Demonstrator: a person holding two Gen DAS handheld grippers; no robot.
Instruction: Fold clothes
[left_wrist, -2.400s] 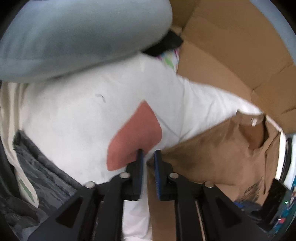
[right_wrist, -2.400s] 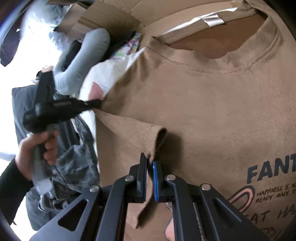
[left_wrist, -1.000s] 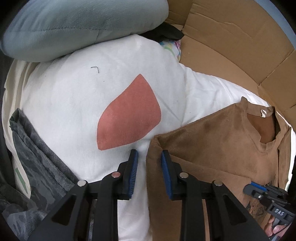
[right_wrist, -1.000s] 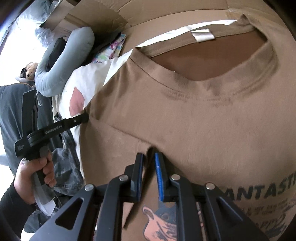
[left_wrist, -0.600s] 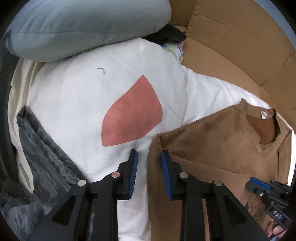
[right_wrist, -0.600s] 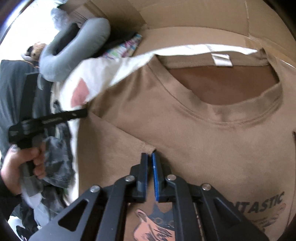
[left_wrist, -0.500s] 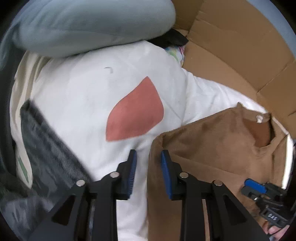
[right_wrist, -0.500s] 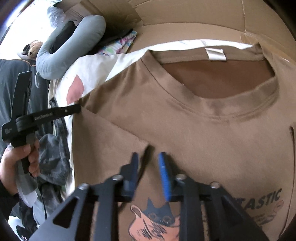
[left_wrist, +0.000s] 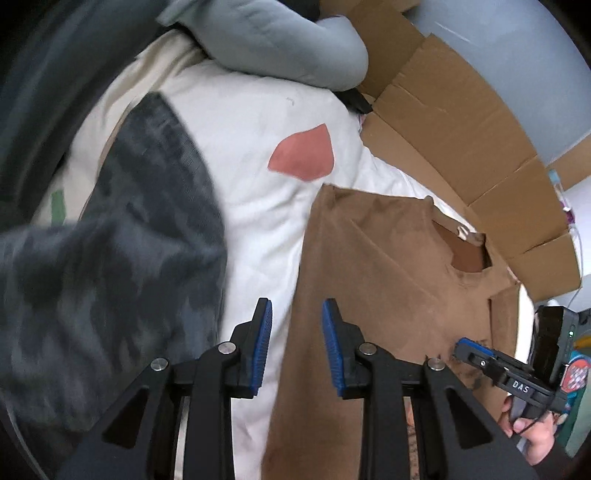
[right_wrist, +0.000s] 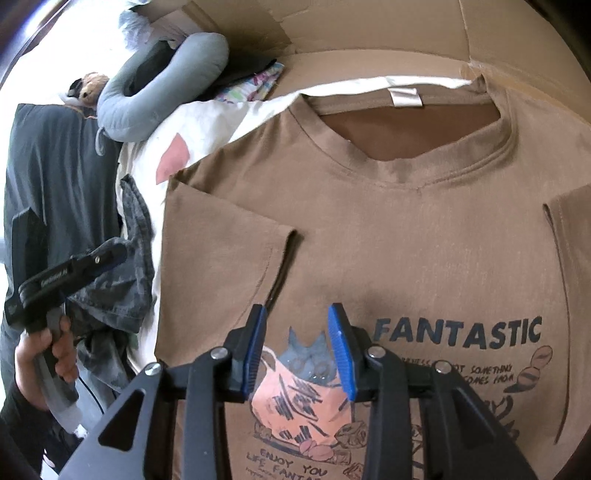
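The brown T-shirt (right_wrist: 406, 229) lies flat and face up on white bedding, its cat print and "FANTASTIC" lettering showing. Its left sleeve (right_wrist: 229, 240) is folded in over the chest, and the right sleeve (right_wrist: 569, 258) lies folded in too. My right gripper (right_wrist: 297, 332) hovers over the cat print with its jaws opening and nothing between them. My left gripper (left_wrist: 297, 332) is open and empty, above the shirt's left edge (left_wrist: 306, 295) and the white sheet. In the right wrist view the left gripper (right_wrist: 118, 254) hangs off to the left over dark cloth, held by a hand (right_wrist: 48, 354).
A dark camouflage garment (left_wrist: 110, 258) lies crumpled left of the shirt. The white duvet (left_wrist: 258, 221) bears a pink patch (left_wrist: 303, 155). A grey bolster pillow (left_wrist: 288, 44) lies at the back. Cardboard sheets (left_wrist: 461, 129) line the far and right sides.
The right gripper let go of the folded sleeve, spread its jaws and drew back over the print. The left gripper pulled back from the shirt's shoulder corner toward the dark garment, still open.
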